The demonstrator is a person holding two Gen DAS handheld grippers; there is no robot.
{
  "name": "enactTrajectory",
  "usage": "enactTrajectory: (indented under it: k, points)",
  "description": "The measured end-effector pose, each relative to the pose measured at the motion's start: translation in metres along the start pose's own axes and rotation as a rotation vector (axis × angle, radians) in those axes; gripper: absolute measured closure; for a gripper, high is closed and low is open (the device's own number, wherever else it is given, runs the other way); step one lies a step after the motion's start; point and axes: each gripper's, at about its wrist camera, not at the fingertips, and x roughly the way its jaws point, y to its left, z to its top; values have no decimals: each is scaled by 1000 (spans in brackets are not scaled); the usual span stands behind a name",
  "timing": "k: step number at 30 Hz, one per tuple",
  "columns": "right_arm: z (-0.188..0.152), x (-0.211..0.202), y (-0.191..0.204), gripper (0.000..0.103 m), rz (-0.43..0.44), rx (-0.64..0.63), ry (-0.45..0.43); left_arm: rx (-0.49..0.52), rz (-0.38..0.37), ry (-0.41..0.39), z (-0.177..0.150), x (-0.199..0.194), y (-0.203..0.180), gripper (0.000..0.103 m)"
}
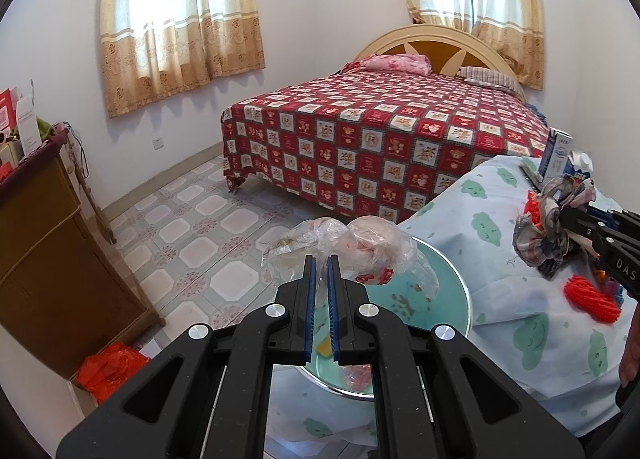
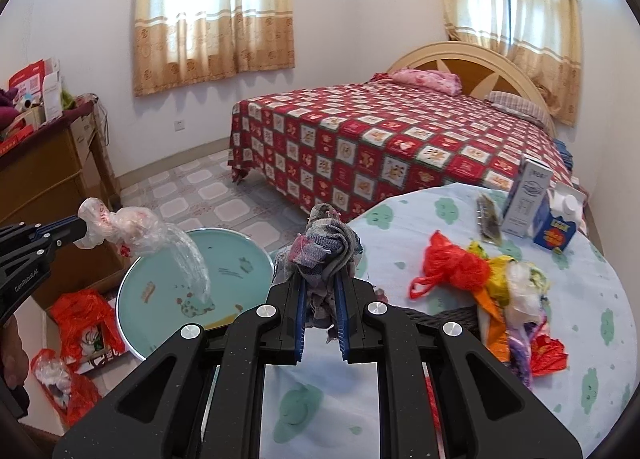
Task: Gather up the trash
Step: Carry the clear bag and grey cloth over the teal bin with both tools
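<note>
Left wrist view: the left gripper (image 1: 321, 259) has its jaws pinched nearly together on a crumpled clear plastic bag (image 1: 360, 245), holding it above a round teal basin (image 1: 444, 299) that appears to serve as the trash receptacle. Off to the right, the right gripper (image 1: 576, 225) clamps a bundle of patterned cloth scraps (image 1: 540, 231) over the table's cloud-print cloth (image 1: 520, 331), beside a red plastic bag (image 1: 592, 299).

Right wrist view: the jaws are closed narrowly on the cloth scraps, lifted off the table and carried near the basin, probably for dropping in. More trash waits on the tablecloth: the red bag, a heap of coloured wrappers (image 2: 516, 299), and two cartons (image 2: 540, 203) near the far edge. Beyond lie a tiled floor (image 2: 224, 195), a bed with a red checked cover (image 2: 380, 147), curtained windows (image 2: 212, 11) and a wooden cabinet (image 2: 52, 163).
</note>
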Motion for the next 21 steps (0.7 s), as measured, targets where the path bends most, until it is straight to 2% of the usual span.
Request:
enactTrajectory:
  k: [8,21]
  points:
    - [2,11,15,90,28,-16,12,-7,30,6,-2,4,9,97]
    - [6,23,34,90,62,-44,22,-18,36,12,-3,7,14,97]
